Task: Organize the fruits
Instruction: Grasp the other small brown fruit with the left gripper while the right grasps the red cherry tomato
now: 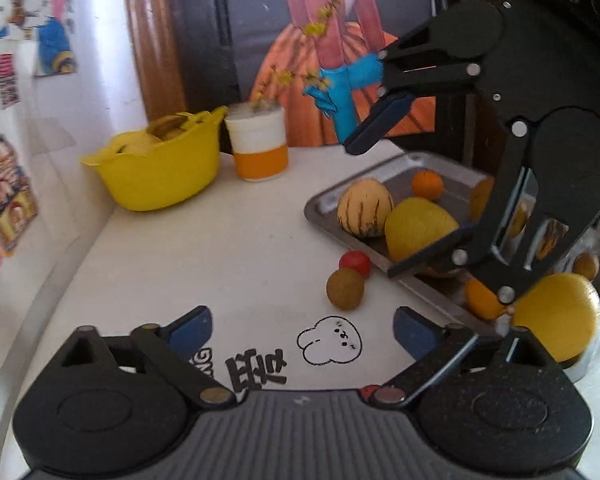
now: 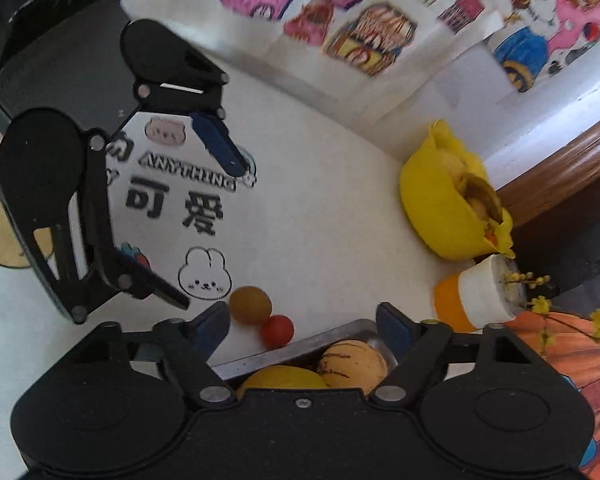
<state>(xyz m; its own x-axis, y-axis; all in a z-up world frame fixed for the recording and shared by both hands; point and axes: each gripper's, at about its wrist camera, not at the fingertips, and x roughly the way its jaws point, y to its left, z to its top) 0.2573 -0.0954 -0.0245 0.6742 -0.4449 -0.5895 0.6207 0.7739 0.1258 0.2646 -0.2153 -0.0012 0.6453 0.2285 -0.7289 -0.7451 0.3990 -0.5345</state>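
A metal tray (image 1: pixel 324 208) holds a striped pale melon (image 1: pixel 364 206), a yellow fruit (image 1: pixel 416 228), a small orange (image 1: pixel 427 184) and several more fruits. Beside the tray's near edge a red fruit (image 1: pixel 355 263) and a brown-green ball fruit (image 1: pixel 345 289) lie touching on the white table. My left gripper (image 1: pixel 302 328) is open and empty, low over the table in front of those two. My right gripper (image 1: pixel 374 210) hangs open above the tray with nothing between its fingers. From the right wrist I see my right gripper (image 2: pixel 302 328), the red fruit (image 2: pixel 277 331), the brown fruit (image 2: pixel 250 305), the melon (image 2: pixel 352 364) and the left gripper (image 2: pixel 214 236).
A yellow bowl (image 1: pixel 160 172) with fruit in it stands at the back left by the wall. Next to it is an orange-and-white cup (image 1: pixel 258 144) with yellow flowers. Printed stickers, among them a rabbit (image 1: pixel 330 340), cover the table (image 1: pixel 220 248). A wooden post (image 1: pixel 156 36) stands behind the bowl.
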